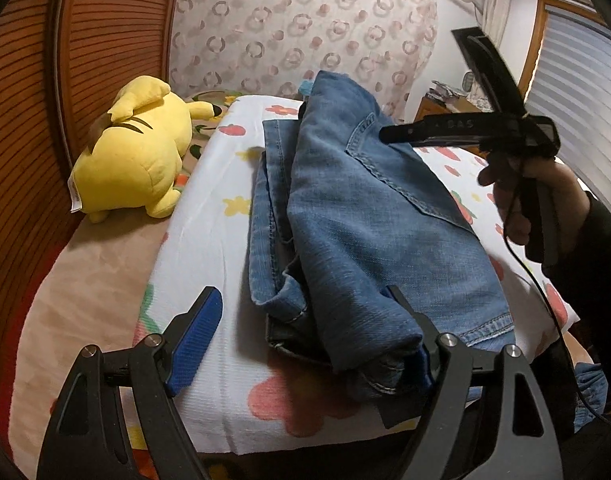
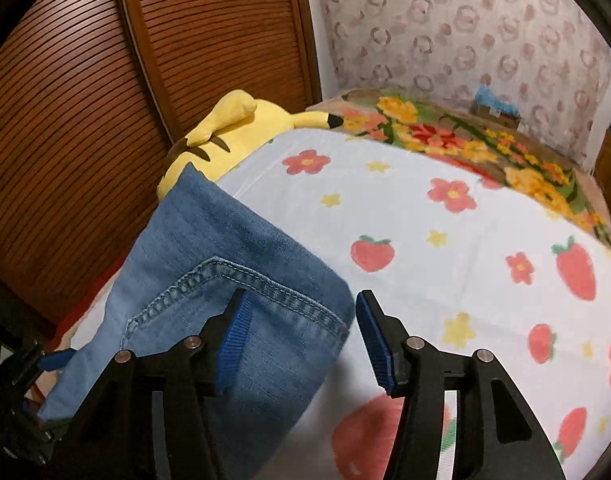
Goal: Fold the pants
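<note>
Folded pants (image 1: 369, 216) lie in a denim stack on the white flower-print blanket (image 1: 209, 216) on the bed, yellow plush toy (image 1: 133, 148) just beside it. Left gripper (image 1: 317, 340) has fingers spread wide, straddling the near corner of the stack, not pinching it. Right gripper (image 2: 299, 344) sits over the pocket edge, fingers spread, nothing pinched. Judged step: finishing or tidying the fold. To do it well, lower the left fingers over all layers at the corner, pinch them together, keep edges aligned, avoid snagging the blanket
</note>
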Action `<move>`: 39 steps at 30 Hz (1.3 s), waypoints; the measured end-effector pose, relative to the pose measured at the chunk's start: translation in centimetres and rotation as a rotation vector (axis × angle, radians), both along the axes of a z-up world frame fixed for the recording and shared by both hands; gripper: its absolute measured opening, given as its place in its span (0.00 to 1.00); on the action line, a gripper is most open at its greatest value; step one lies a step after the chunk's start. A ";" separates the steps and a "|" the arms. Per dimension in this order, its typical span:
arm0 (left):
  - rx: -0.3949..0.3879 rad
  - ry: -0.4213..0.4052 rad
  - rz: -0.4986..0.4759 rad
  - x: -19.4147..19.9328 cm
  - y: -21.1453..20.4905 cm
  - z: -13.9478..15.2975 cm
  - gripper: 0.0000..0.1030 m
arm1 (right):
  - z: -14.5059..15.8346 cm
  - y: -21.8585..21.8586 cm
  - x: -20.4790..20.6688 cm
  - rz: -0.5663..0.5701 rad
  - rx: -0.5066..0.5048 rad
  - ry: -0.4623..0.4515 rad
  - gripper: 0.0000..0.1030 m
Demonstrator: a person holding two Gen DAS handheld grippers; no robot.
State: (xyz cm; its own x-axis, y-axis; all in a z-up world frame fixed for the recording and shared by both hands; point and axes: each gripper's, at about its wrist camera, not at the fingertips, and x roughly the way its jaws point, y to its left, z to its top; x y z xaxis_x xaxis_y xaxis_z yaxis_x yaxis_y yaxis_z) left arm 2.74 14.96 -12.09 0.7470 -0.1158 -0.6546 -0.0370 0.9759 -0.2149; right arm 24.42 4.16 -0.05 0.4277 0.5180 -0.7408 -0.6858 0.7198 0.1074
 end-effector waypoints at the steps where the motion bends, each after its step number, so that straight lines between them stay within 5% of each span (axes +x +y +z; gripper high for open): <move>1: -0.002 0.000 0.000 0.0 0.0 0.0 0.80 | -0.5 0.1 0.3 0.001 -0.002 0.011 0.58; 11: -0.038 -0.013 -0.008 -0.1 0.2 -0.1 0.78 | -2.8 -0.3 2.6 -0.010 0.050 0.064 0.66; 20: -0.119 -0.052 -0.070 -0.2 0.2 0.3 0.41 | -4.1 -1.0 3.7 0.019 0.119 0.134 0.65; 27: -0.124 -0.084 -0.085 -0.9 0.2 0.9 0.22 | -3.4 -1.5 3.1 0.076 0.143 0.113 0.25; 39: -0.088 -0.241 -0.058 -2.9 1.0 6.8 0.20 | 5.8 -1.7 -1.3 0.195 0.254 -0.107 0.21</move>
State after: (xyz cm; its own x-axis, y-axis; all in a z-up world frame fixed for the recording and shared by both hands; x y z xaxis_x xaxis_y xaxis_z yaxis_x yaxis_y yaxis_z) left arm -0.18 15.93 -5.34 0.8707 -0.2117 -0.4438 0.0813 0.9521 -0.2947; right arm 23.17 2.44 5.75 0.3709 0.7602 -0.5334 -0.8252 0.5332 0.1862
